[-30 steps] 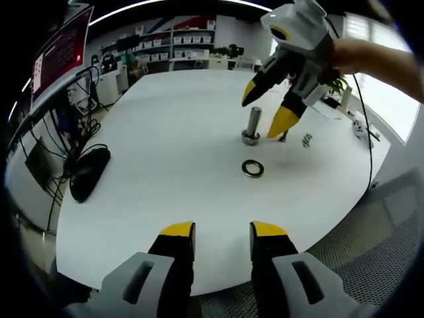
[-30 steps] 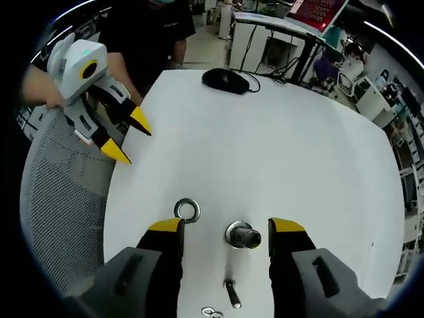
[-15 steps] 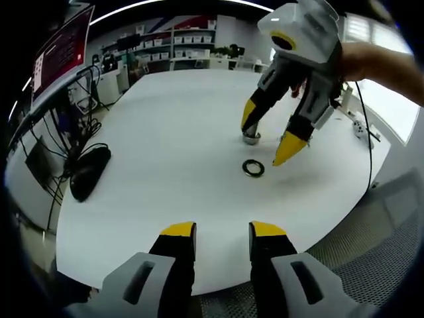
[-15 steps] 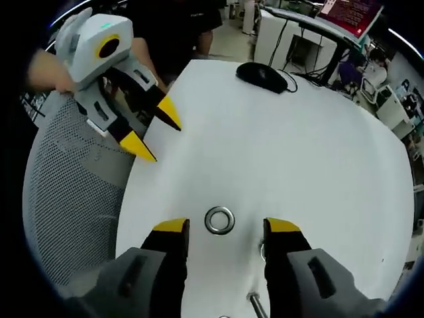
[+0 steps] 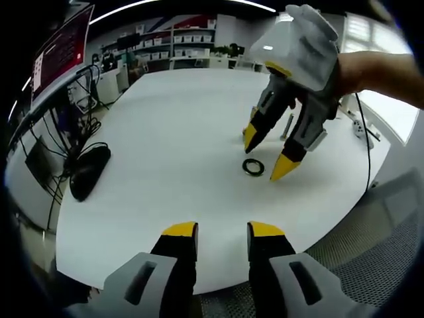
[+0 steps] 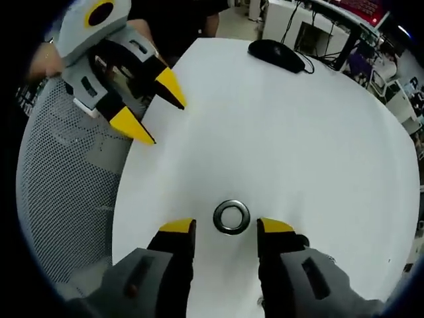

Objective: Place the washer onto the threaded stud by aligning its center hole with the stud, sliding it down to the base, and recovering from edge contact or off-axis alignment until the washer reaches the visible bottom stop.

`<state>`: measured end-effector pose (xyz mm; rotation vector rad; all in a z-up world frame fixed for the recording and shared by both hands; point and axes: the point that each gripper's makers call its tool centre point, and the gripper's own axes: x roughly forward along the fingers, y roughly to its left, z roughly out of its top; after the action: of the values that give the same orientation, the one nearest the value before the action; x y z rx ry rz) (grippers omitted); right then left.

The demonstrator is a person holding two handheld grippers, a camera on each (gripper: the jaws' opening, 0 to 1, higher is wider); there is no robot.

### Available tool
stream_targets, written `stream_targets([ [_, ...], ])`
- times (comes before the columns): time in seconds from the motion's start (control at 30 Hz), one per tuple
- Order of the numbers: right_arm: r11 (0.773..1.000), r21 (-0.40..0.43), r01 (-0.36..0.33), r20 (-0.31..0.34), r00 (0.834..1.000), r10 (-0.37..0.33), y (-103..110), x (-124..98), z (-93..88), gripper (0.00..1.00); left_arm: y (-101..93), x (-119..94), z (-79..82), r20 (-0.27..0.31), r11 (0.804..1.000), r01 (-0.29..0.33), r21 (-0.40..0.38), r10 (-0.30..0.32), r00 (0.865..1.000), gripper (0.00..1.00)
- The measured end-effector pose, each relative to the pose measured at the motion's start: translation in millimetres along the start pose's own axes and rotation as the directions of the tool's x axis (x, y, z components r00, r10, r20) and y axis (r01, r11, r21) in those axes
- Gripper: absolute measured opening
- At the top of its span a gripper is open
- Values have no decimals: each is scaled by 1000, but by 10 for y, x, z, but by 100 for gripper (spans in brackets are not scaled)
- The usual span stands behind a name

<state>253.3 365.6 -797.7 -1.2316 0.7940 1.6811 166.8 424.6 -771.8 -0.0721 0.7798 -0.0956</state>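
One flat grey metal washer (image 6: 232, 216) is seen lying on the white round table (image 6: 298, 132), straddled by the wide-spread right gripper (image 6: 226, 226) (left gripper (image 5: 222, 230) parted, empty); grasping and threading remain undone.

Washer (image 6: 232, 216) lies between open right tool (image 6: 226, 226) tips.

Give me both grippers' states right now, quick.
Left gripper: open, holding nothing, at the table's near edge.
Right gripper: open, jaws straddling the washer, not gripping it.
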Motion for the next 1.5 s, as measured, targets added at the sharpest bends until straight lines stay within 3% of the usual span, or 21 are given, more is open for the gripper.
stream_targets([
  [0.27,1000,-16,-9,-21,1000,8,1,25,12,34,31,-14,43,24,1000,-16,-4,16,1000,25],
  [0.4,1000,-13,-7,-20,1000,7,3,21,8,34,26,-1,8,6,1000,-12,4,12,1000,24],
  [0.5,1000,2,0,-2,1000,0,-40,14,3,30,35,-20,60,35,1000,-16,-14,17,999,24],
  [0.67,1000,-17,9,-12,1000,-9,-29,25,16,25,23,-9,22,13,1000,-13,-5,13,1000,24],
  [1.0,999,49,22,28,999,-23,-37,12,7,23,20,-7,18,9,1000,-11,-1,11,1000,23],
  [1.13,988,152,6,87,996,-19,-46,-39,73,23,19,-10,15,7,1000,-10,-1,10,1000,23],
  [1.5,990,142,0,86,996,-12,-21,-274,77,23,3,2,9,4,1000,0,-2,0,1000,24],
])
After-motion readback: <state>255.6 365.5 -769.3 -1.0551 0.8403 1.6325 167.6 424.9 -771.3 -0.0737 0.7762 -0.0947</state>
